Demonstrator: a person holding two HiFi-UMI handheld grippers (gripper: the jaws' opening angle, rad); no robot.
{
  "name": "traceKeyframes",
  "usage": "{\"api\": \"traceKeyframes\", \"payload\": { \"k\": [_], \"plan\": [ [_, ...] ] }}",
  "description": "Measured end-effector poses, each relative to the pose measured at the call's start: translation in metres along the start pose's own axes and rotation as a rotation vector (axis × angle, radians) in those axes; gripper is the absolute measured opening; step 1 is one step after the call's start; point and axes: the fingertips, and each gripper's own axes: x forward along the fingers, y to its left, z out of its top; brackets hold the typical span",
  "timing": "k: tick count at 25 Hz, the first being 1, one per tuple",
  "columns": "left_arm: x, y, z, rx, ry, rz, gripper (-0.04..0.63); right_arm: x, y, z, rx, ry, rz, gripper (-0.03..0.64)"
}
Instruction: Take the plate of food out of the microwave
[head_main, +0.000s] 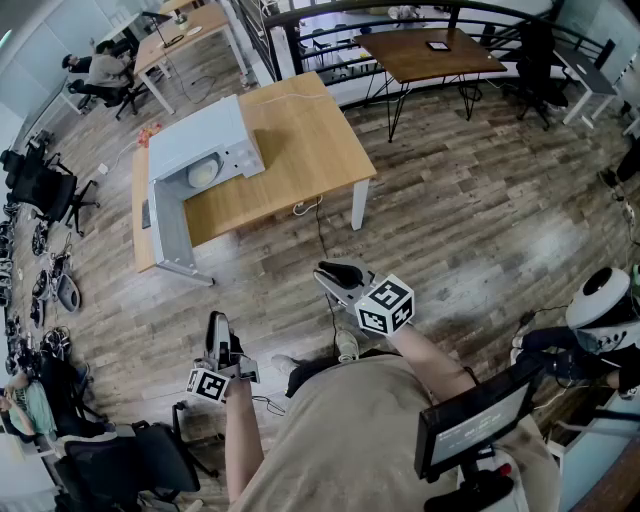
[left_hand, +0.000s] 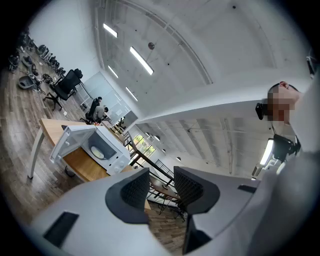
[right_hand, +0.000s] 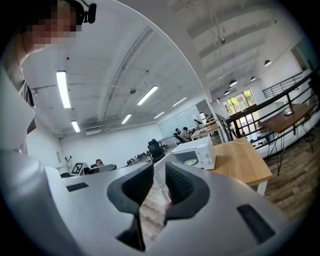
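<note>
A white microwave stands on a wooden table with its door swung open toward me. Inside lies a pale plate of food; the plate shows in both gripper views too. Both grippers hang near my body, well short of the table. My left gripper points at the microwave, open, with nothing between its pads. My right gripper has only a narrow gap between its pads, with nothing in it, and the microwave lies ahead of it.
Wooden floor separates me from the table. A cable trails off the table's near right corner. Office chairs line the left wall. A dark table and railing stand at the back right. A screen sits by my right side.
</note>
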Motion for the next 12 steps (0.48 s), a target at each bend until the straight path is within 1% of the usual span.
{"api": "traceKeyframes", "payload": {
  "k": [3,6,8,12],
  "plan": [
    [0.003,-0.003,-0.005,0.011,-0.007,0.000,0.140,0.000,-0.006,0.000,0.003,0.001,0.015,0.081],
    [0.008,-0.004,-0.007,-0.004,-0.010,-0.014,0.138,0.000,-0.009,0.001,0.013,0.000,0.015,0.081],
    [0.009,-0.004,-0.007,0.002,-0.001,-0.012,0.139,-0.001,-0.009,0.002,0.028,0.001,0.015,0.081],
    [0.015,-0.008,-0.010,0.002,0.016,-0.018,0.139,-0.004,-0.008,0.005,0.128,-0.017,0.067,0.083]
  ]
}}
